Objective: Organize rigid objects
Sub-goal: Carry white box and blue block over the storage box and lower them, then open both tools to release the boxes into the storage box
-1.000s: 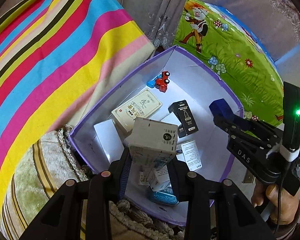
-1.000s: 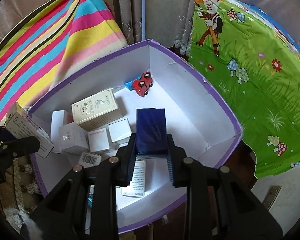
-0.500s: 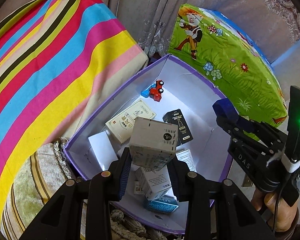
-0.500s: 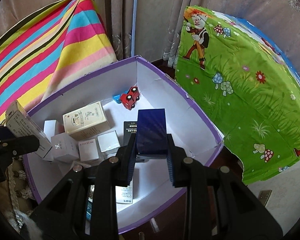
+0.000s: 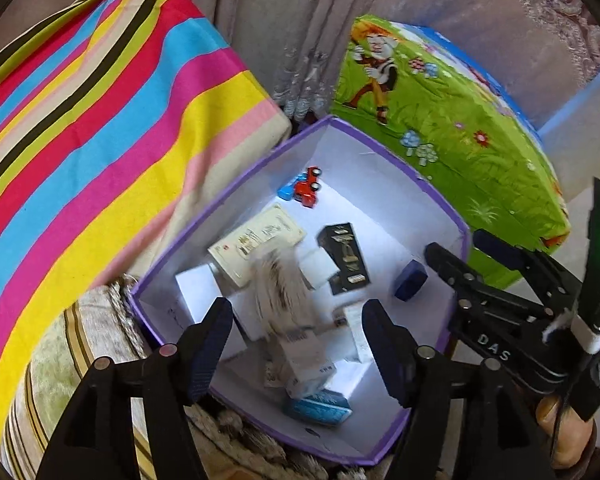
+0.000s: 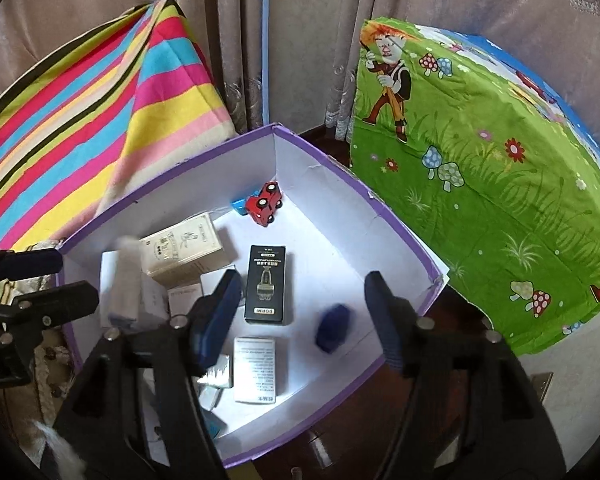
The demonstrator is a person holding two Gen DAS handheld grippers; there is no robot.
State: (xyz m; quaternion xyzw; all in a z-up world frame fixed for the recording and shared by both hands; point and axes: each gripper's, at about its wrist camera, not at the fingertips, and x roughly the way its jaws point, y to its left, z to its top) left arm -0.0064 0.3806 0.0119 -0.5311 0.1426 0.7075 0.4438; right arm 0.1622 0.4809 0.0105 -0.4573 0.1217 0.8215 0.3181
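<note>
A purple-rimmed white box [image 5: 440,200] [image 6: 404,236] holds several small cartons. My left gripper [image 5: 298,328] is open above its near side; a beige carton [image 5: 280,280] is blurred in mid-fall below it, also seen in the right wrist view [image 6: 126,280]. My right gripper [image 6: 300,312] is open over the box; a dark blue box [image 6: 334,328] is blurred in mid-fall, also seen in the left wrist view [image 5: 410,285]. A black carton [image 6: 266,284], a cream carton [image 6: 182,246] and a red toy car [image 6: 265,208] lie inside.
A striped cloth [image 5: 80,140] covers furniture on the left. A green cartoon-print cover [image 6: 480,184] drapes something on the right. Curtains [image 6: 300,40] hang behind. A fringed beige cushion [image 5: 72,352] lies at the box's near left.
Both grippers have opened. The beige carton has dropped from my left gripper and the dark blue box from my right gripper; both are falling into the purple box.
</note>
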